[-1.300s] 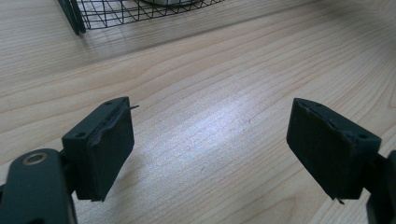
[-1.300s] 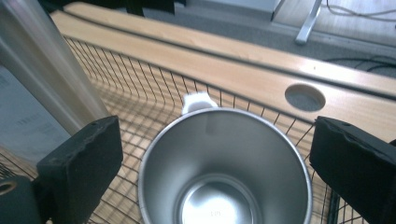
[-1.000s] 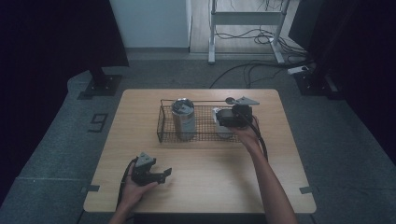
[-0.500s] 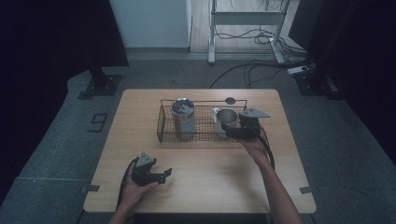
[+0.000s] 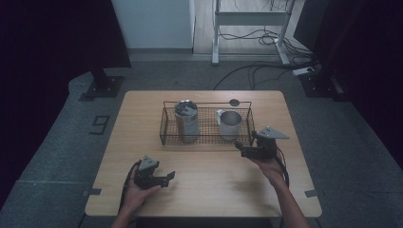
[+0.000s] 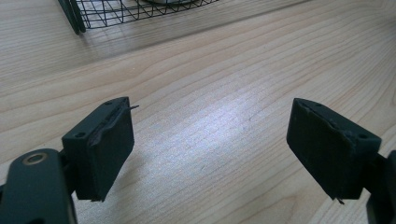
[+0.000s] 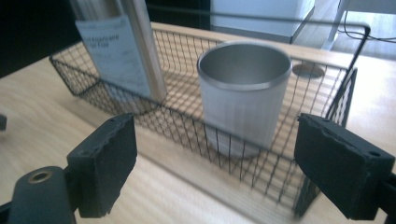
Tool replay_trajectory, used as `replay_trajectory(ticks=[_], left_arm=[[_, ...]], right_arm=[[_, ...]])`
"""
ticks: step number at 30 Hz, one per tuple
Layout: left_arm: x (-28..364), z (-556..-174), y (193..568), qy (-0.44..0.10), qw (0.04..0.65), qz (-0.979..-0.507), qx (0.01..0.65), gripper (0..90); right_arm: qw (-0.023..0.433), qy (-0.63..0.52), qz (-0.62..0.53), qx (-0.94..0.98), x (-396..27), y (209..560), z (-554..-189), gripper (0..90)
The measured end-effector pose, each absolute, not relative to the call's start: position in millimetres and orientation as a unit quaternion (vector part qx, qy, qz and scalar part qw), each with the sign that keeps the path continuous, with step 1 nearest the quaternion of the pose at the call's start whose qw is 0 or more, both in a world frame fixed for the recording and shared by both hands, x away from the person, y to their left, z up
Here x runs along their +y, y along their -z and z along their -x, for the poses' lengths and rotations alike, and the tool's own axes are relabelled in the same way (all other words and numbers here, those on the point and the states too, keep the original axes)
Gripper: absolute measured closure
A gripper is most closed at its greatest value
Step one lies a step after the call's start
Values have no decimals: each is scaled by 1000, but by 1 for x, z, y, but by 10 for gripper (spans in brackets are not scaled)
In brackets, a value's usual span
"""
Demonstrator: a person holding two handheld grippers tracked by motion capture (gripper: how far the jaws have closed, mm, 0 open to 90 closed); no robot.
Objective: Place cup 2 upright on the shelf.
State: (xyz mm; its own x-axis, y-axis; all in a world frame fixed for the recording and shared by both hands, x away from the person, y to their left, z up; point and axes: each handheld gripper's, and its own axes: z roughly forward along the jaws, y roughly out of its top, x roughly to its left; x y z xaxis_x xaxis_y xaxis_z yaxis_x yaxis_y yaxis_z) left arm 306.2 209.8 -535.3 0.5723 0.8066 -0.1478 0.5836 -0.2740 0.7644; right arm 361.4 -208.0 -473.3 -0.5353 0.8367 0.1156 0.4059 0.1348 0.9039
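A black wire basket [image 5: 166, 124] [image 7: 327, 88] stands on the wooden table. Inside it a tall steel tumbler [image 5: 186, 119] [image 7: 119, 46] with a paper label stands at the left, and a short open steel cup [image 5: 231, 123] [image 7: 243, 91] at the right. My right gripper [image 5: 239, 146] [image 7: 215, 172] is open just in front of the basket's right end, jaws pointing at the cup, nothing between them. My left gripper [image 5: 167, 178] [image 6: 208, 149] is open over bare table near the front left, holding nothing.
A small dark round hole [image 5: 234, 102] lies in the tabletop behind the basket. Past the table's far edge are a desk frame and cables [image 5: 266, 38] on the floor, and a black stand base [image 5: 102, 88] at the left. Bare wood [image 5: 214, 185] lies between the two grippers.
My right gripper has drawn back from over the cup in the basket toward the person and now sits outside the basket's front right corner. The left gripper has stayed put.
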Motion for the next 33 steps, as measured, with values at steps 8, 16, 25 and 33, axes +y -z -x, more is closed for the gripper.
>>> replay_trajectory(ticks=[8, 16, 25, 33], left_arm=[[210, -306, 536, -136, 408, -786, 444, 154], [208, -306, 537, -136, 404, -789, 443, 154], [208, -306, 537, -137, 404, -789, 443, 154], [208, -305, 537, -139, 403, -789, 442, 154]], right_arm=[[203, -488, -443, 724, -220, 500, -339, 132], [186, -473, -454, 732, -228, 521, -326, 133], [181, -469, -459, 732, -229, 530, -323, 136], [184, -463, -460, 735, -230, 533, -322, 136]])
